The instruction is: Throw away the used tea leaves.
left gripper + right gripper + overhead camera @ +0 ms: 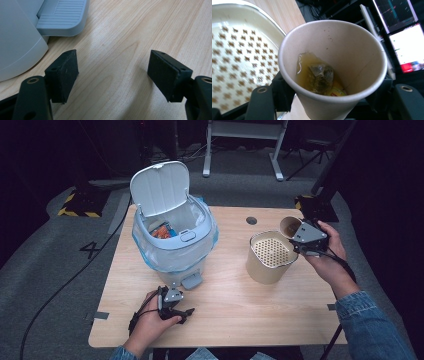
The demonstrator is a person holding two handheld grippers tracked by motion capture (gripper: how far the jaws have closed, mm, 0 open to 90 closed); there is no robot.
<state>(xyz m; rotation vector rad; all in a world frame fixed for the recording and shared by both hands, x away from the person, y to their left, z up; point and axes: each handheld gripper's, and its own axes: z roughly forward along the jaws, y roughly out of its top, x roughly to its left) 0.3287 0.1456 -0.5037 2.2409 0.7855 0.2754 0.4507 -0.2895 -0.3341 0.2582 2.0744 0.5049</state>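
A brown paper cup is tilted beside the far rim of a beige canister with a perforated strainer top. My right gripper is shut on the cup. In the right gripper view the cup holds a wet tea bag lying in a little yellowish liquid. My left gripper rests low over the wooden table near the front edge. Its jaws stand wide apart with nothing between them.
A grey pedal bin with a plastic liner stands at the table's left with its lid up and some rubbish inside. Its pedal lies just ahead of my left gripper. A round cable hole sits at the back.
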